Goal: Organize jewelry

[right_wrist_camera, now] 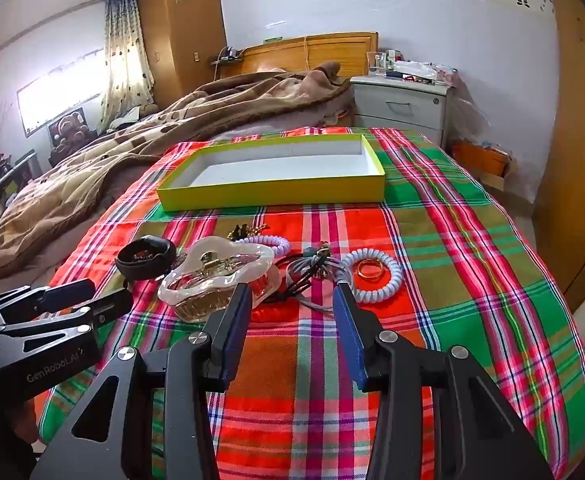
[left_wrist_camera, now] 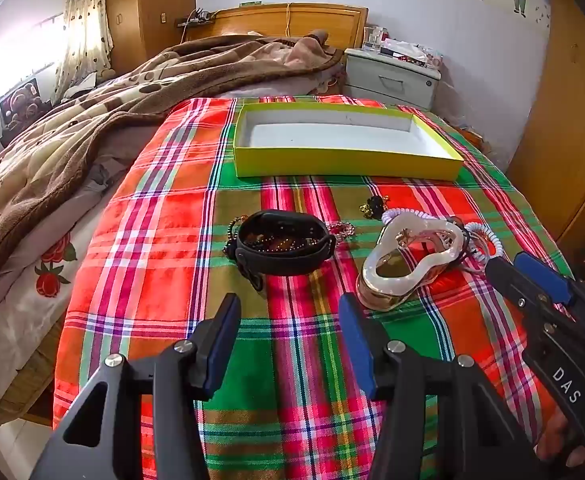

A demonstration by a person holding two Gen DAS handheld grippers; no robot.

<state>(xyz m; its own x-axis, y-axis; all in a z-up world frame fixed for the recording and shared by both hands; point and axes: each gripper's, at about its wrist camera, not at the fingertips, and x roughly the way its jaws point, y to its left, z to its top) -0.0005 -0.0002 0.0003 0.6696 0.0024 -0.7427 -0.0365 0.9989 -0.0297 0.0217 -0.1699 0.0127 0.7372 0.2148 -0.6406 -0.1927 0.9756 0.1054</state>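
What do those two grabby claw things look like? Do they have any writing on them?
Both are black metal tools with silver round screws and flat blue pads inside the jaws. The left gripper has "GenRobot.AI" in pale letters on its side, seen from the right wrist view. The right gripper has white letters "DAS" on its body, seen from the left wrist view.

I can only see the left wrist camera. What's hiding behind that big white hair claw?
Observer: A white spiral hair tie lies there on the cloth, with a gold ring inside its loop.
Child: Is anything between that and the claw?
Observer: Yes, a bunch of grey and black hair ties, just right of the white hair claw.
Child: Is the right gripper holding something?
Observer: No. The right gripper is open, with nothing between its pads.
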